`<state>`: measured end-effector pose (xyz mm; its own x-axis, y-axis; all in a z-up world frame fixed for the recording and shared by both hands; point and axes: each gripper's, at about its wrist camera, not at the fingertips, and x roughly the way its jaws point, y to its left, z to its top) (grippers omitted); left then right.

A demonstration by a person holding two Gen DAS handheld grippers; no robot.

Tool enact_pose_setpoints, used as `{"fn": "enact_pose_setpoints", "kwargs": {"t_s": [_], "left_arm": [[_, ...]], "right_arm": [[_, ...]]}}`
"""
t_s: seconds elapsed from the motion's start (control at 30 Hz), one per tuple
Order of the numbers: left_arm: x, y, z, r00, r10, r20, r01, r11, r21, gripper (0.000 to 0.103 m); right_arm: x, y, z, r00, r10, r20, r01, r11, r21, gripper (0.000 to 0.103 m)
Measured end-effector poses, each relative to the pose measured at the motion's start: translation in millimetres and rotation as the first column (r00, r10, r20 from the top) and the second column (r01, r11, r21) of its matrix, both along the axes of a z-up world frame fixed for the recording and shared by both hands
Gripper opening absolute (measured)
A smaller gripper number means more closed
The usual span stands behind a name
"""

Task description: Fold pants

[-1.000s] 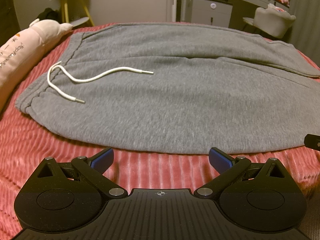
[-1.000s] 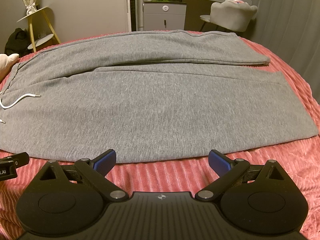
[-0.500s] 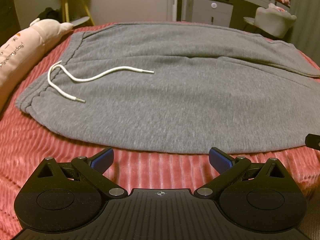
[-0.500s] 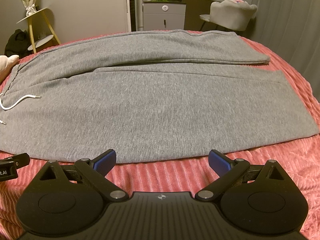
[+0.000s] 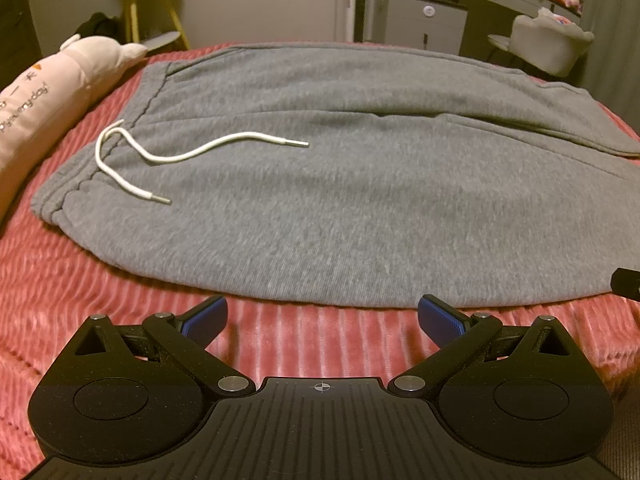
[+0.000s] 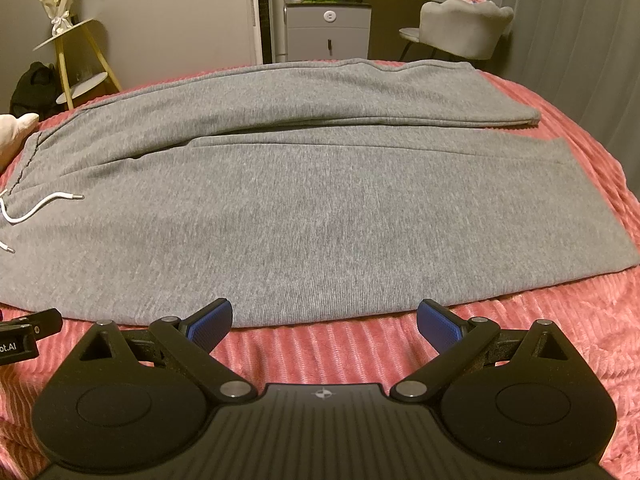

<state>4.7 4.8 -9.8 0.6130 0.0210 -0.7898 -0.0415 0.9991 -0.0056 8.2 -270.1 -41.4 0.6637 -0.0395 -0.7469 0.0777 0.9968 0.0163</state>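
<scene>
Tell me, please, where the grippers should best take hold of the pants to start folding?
Probably the near long edge of the pants: it lies flat on the blanket, just ahead of both open grippers. Come in low from the near side, left gripper toward the waistband end, right gripper toward the cuff end.

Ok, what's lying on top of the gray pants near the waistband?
A white drawstring lies loose on the gray pants, both metal-tipped ends showing. Where it enters the waistband is hidden in the gathers.
</scene>
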Motion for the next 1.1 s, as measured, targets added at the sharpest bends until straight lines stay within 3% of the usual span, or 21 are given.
{"fn": "enact_pose_setpoints", "kwargs": {"t_s": [0.33, 0.43, 0.53, 0.7, 0.87, 0.97, 1.1], "left_arm": [[-1, -2, 4, 1.0, 0.012, -0.014, -0.012, 1.0, 0.029, 0.103], [5, 0, 16, 0.999, 0.034, -0.019, -0.033, 0.999, 0.029, 0.103], [16, 0, 34, 0.997, 0.071, 0.042, -0.073, 0.996, 0.052, 0.103], [65, -4, 51, 0.985, 0.145, 0.094, -0.153, 0.985, 0.083, 0.103], [121, -2, 31, 0.954, 0.273, 0.126, -0.287, 0.952, 0.106, 0.103], [144, 4, 7, 0.914, 0.376, 0.151, -0.394, 0.911, 0.119, 0.103], [159, 6, -13, 0.885, 0.408, 0.225, -0.452, 0.869, 0.203, 0.103]], "right_arm": [[-2, -5, 2, 1.0, 0.012, 0.0, -0.012, 0.999, 0.04, 0.099], [0, -13, 6, 1.0, 0.023, 0.002, -0.023, 0.994, 0.106, 0.099], [16, -35, 7, 1.0, -0.011, 0.015, 0.008, 0.982, 0.186, 0.099], [72, -68, -7, 0.995, -0.102, 0.008, 0.101, 0.992, 0.081, 0.099], [125, -99, -47, 0.993, -0.115, -0.017, 0.115, 0.993, -0.031, 0.099], [122, -122, -64, 0.994, -0.077, 0.074, 0.072, 0.995, 0.065, 0.099], [111, -139, -77, 0.99, -0.027, 0.137, 0.007, 0.989, 0.145, 0.099]]}}
